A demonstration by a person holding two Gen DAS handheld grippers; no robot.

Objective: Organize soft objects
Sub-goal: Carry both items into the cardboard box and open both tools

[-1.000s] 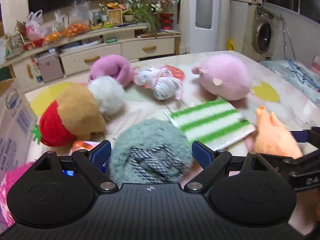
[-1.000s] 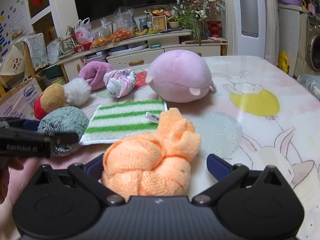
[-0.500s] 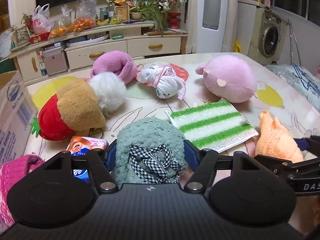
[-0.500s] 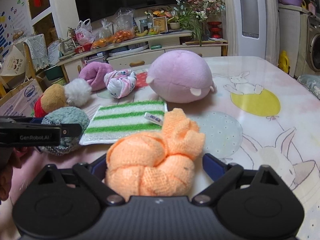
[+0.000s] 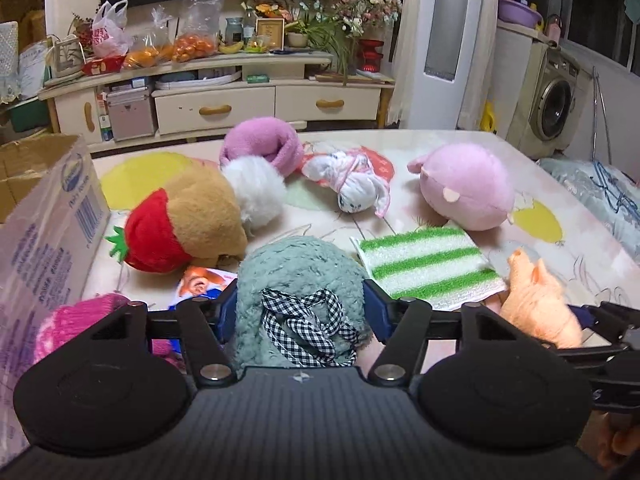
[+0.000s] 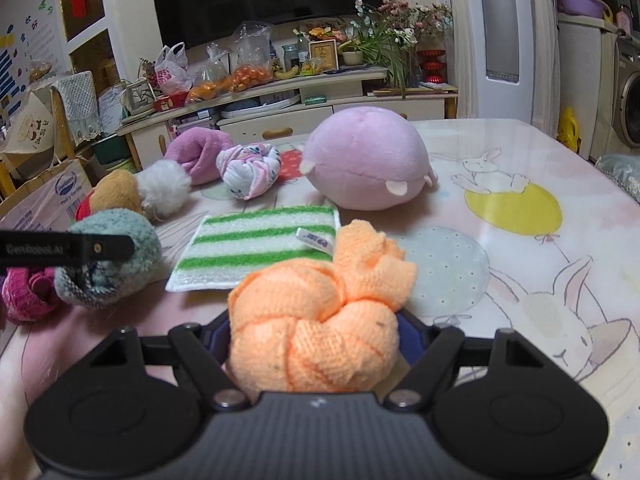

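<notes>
On the table [image 6: 520, 152], the left gripper [image 5: 300, 312] has just closed its jaws on the grey-green plush [image 5: 298, 280], and the right gripper [image 6: 314, 332] on the orange knotted cloth [image 6: 316, 320]; both seem ready for lifting.

The green bundle [image 5: 298, 276] is nubby fleece tied with checked woven ribbon. The orange cloth [image 6: 316, 332] is coarse knit. The striped pad [image 5: 428, 266] looks tufted, the pink plush [image 6: 366, 162] smooth and velvety. The counter [image 6: 520, 240] is glossy; the box [image 5: 44, 232] is cardboard.
</notes>
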